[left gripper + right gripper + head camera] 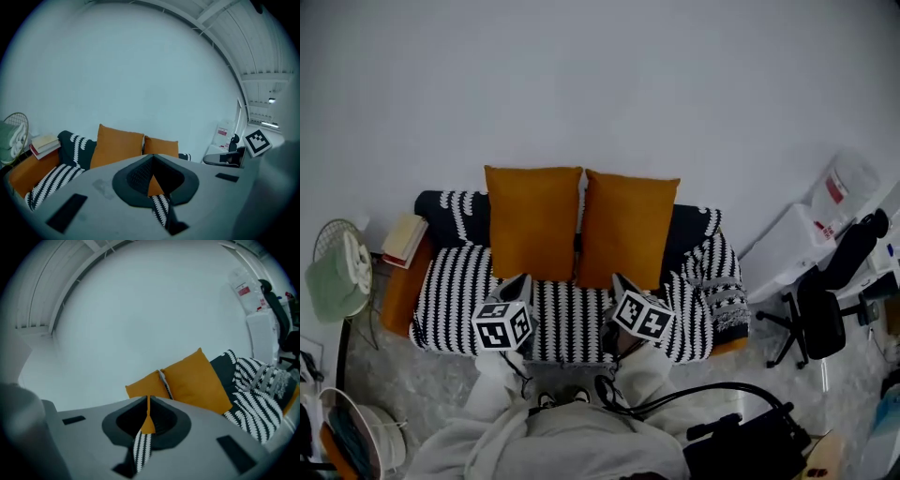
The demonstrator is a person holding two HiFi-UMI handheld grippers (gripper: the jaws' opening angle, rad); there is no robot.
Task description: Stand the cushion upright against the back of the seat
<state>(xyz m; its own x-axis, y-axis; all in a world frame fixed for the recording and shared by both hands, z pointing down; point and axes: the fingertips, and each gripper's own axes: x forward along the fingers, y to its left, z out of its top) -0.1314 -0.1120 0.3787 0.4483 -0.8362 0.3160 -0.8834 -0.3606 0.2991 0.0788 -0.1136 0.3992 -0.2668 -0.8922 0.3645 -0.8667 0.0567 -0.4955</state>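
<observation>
Left gripper (521, 278): jaws closed, empty.
Right gripper (619, 279): jaws closed, empty.
Left cushion (532, 220), right cushion (628, 228): orange, upright against seat back.
Sofa (450, 281): striped cover, white wall (600, 84) behind.
Floor (394, 375): pale, mottled.

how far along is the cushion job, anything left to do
It looks finished. Done: the left cushion and the right cushion, both orange, stand upright against the sofa back. In hand: nothing; the left tool and the right tool are both shut with nothing between them. Left: nothing that shows, except perhaps minor straightening.
</observation>
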